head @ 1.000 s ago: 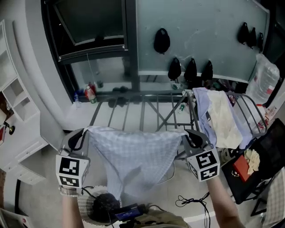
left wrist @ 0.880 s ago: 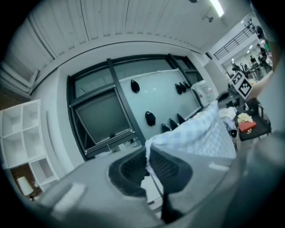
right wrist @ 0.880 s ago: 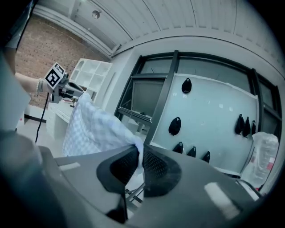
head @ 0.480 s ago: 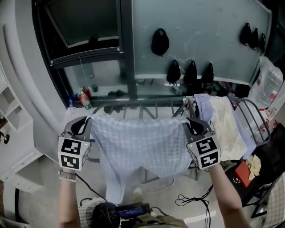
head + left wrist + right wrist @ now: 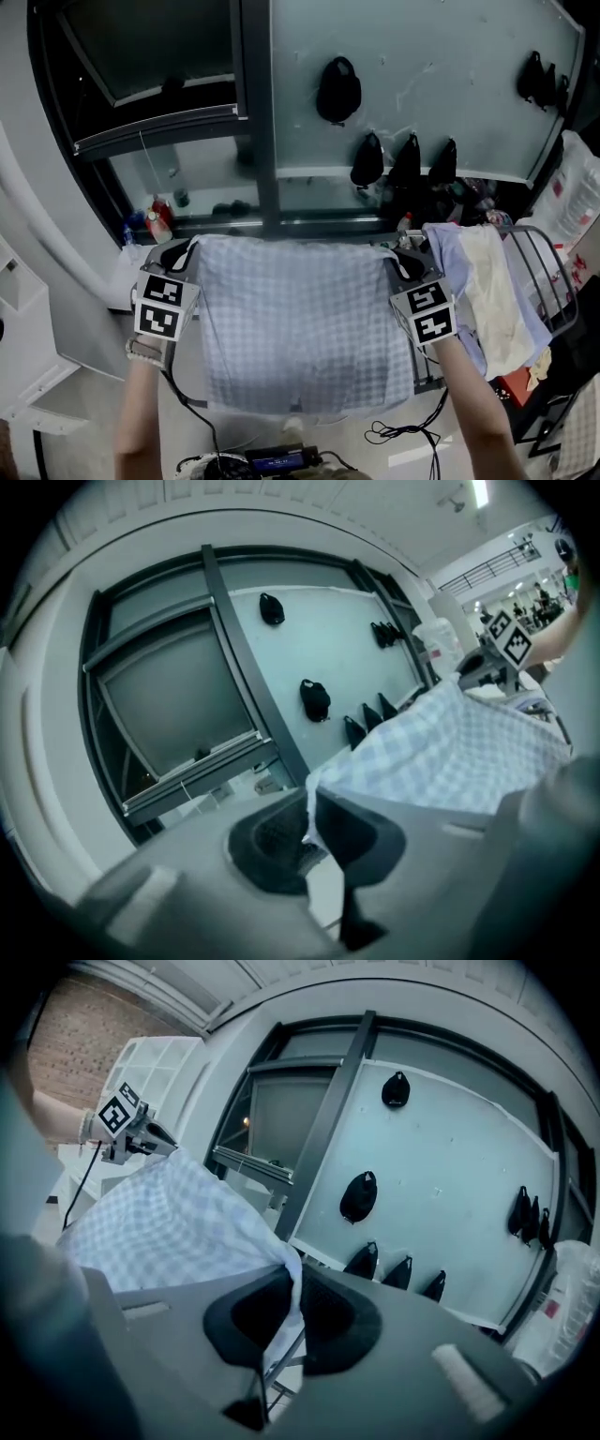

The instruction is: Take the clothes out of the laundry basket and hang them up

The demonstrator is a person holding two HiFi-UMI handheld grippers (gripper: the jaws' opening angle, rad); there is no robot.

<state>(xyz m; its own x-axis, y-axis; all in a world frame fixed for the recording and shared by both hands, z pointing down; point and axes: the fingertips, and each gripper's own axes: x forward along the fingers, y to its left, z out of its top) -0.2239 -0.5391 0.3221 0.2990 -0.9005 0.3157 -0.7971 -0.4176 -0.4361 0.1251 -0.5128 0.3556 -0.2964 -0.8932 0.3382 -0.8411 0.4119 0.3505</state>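
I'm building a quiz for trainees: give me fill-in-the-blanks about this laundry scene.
The left gripper and the right gripper hold one ___ cloth stretched between them.
Both grippers' jaws are ___ on it.
The cream garment hangs over the drying rack on the person's ___ side.
Missing: checked; shut; right.

The checked cloth (image 5: 300, 319) hides most of the drying rack (image 5: 555, 281).
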